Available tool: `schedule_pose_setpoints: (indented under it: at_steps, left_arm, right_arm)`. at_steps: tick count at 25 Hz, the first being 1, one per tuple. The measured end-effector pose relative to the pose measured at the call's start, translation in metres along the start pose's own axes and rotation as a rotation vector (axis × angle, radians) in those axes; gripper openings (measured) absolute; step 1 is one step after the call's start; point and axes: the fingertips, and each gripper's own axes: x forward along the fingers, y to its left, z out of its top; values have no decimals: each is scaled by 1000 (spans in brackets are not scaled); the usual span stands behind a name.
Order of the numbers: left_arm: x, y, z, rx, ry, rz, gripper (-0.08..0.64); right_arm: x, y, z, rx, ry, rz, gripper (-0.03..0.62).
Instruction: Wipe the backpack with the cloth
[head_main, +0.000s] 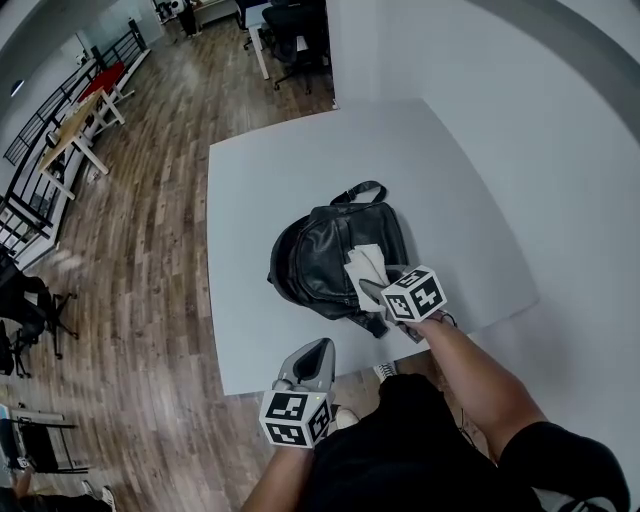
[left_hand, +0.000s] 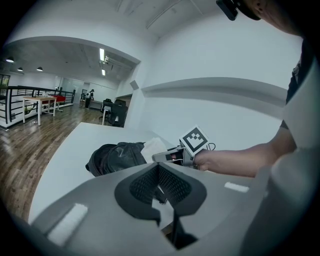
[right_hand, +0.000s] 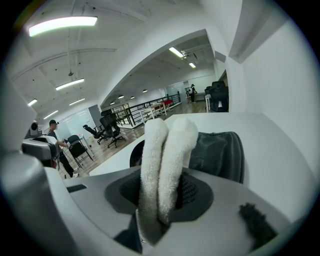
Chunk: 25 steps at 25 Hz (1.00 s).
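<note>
A black leather backpack (head_main: 320, 250) lies flat on the white table (head_main: 300, 160), handle toward the far side. A folded white cloth (head_main: 366, 264) rests on its near right part, and my right gripper (head_main: 376, 291) is shut on it. In the right gripper view the cloth (right_hand: 165, 155) stands doubled between the jaws, with the backpack (right_hand: 220, 155) just behind. My left gripper (head_main: 312, 360) hovers over the table's near edge, short of the backpack, shut and holding nothing. The left gripper view shows its own jaws (left_hand: 159, 184) together, with the backpack (left_hand: 116, 156), cloth (left_hand: 151, 148) and right gripper (left_hand: 167, 157) beyond.
A white wall runs along the table's right side. Wood floor surrounds the table on the left and front. A wooden table (head_main: 75, 130) and office chairs (head_main: 295, 35) stand far off. A person (right_hand: 55, 140) stands in the distance.
</note>
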Motion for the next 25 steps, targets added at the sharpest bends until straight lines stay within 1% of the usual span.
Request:
schedule_pose_setpoints:
  at_steps: [11,25]
  left_arm:
    - [6,-13,1,25,6,-35,8]
    - [-2,-19,1,36,6,-63,8]
  right_arm:
    - [-24,-23,-11,-58,46,-42,127]
    - [-54,-51,-15,-182,110,-142,127]
